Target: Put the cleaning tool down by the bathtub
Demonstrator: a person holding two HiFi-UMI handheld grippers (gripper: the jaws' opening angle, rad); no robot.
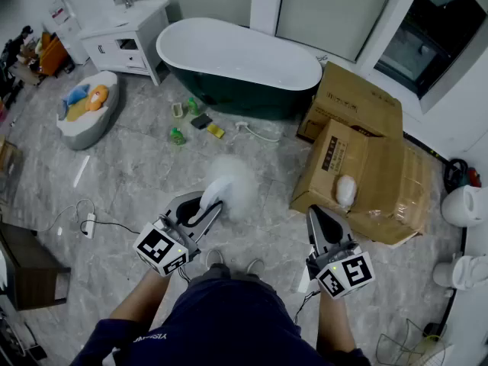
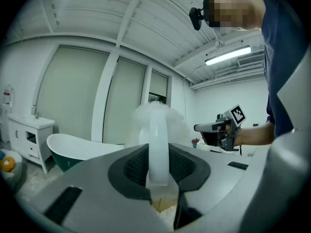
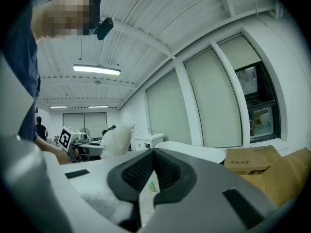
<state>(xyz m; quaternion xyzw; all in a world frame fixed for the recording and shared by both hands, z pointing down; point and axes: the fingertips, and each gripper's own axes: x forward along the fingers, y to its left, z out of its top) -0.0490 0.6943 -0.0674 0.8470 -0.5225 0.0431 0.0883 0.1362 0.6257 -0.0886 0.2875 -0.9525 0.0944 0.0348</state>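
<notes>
Head view only: floor layout. Bathtub (image 1: 236, 56) at far centre. Green bottle (image 1: 177, 136) and yellow sponge (image 1: 216, 130) on floor just near of it. Cardboard boxes (image 1: 366, 166) to the right, white vanity (image 1: 126, 35) far left. Gripper views only: jaw detail, plus ceiling strip light (image 3: 97, 70).

Left gripper (image 1: 200, 213): jaws part-closed, clamped on white handle (image 2: 158, 149) of fluffy duster (image 1: 231, 185). In left gripper view, handle upright btwn both pads, touching each, fluffy head above. Duster held in air at near centre, well short of bathtub, not on floor. Visible in right gripper view too, at left, w/ tub rim further right.

Right gripper (image 1: 316, 212): near right, apart from duster. Pads together at tips, nothing btwn them. Thin slit lower down, floor and green bottle visible through it.
</notes>
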